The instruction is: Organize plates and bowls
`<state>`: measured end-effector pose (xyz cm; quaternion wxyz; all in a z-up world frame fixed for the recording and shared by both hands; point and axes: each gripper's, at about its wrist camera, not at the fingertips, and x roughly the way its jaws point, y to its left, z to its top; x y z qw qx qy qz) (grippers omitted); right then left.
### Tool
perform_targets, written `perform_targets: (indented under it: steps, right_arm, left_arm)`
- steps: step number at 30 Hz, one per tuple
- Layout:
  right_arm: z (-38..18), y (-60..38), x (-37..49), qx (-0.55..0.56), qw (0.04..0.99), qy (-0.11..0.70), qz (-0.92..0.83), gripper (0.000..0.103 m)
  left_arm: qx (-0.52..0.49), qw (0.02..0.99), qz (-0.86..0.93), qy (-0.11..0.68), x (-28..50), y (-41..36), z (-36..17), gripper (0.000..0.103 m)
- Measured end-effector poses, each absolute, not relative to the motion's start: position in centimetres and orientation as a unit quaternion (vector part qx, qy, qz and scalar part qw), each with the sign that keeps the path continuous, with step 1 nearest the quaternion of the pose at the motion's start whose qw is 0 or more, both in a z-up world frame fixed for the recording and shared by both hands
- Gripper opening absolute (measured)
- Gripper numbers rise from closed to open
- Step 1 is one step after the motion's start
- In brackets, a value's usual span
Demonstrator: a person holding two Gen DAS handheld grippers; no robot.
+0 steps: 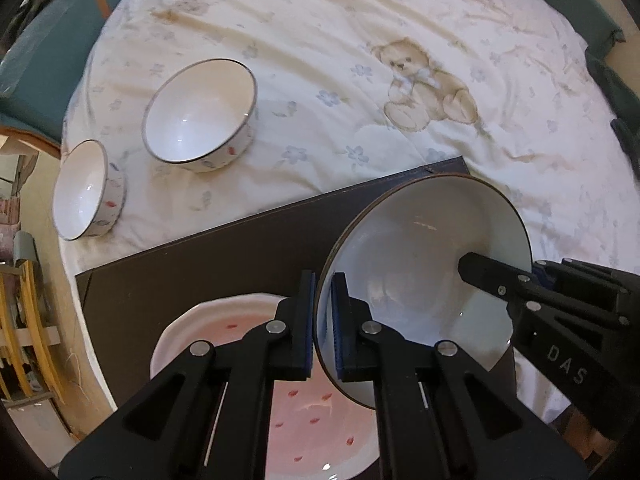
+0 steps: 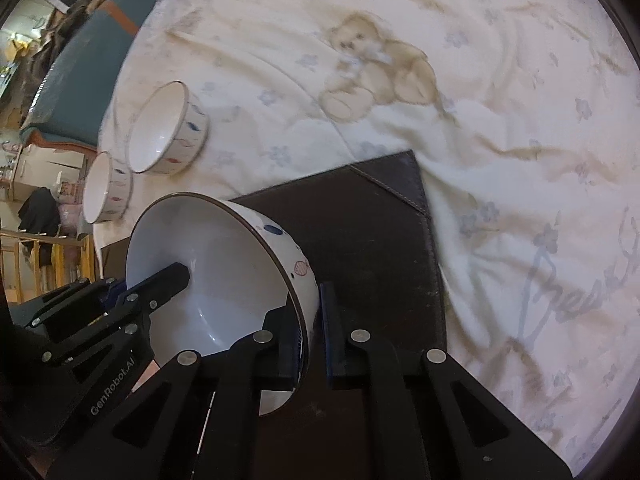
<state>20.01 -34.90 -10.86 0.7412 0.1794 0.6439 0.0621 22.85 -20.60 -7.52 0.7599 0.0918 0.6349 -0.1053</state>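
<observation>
Left wrist view: the right gripper (image 1: pixel 472 270) carries the raised letters "DAS" on its black body; in the right wrist view the left gripper (image 2: pixel 180 276) reads "GenRobot.AI". The cloth (image 2: pixel 520 160) bears grey cursive script, not legible, and a teddy bear print (image 1: pixel 428 84) among pale blue flowers. Both grippers are clamped on opposite rims of the large white bowl (image 1: pixel 420 264), one finger inside and one outside, holding it tilted above the dark brown mat (image 1: pixel 180 264). A pink plate (image 1: pixel 312 420) with red spots lies on the mat beneath it. Two small bowls (image 1: pixel 200 112) stand on the cloth, well apart from the mat. Teal upholstery (image 1: pixel 44 64) borders the round table.
</observation>
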Motion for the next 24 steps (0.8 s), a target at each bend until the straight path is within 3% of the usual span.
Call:
perform_targets:
  steps: [15, 24]
  right_arm:
    - [-7.1, -29.4, 15.5, 0.153, 0.763, 0.619, 0.109, 0.01]
    - [-7.1, -24.4, 12.4, 0.119, 0.761, 0.622, 0.14, 0.01]
  left_arm:
    - [0.07, 0.779, -0.12, 0.611, 15.8, -13.9, -4.1, 0.005]
    - [0.047, 0.778, -0.117, 0.616, 12.5, -9.0, -5.1, 0.005]
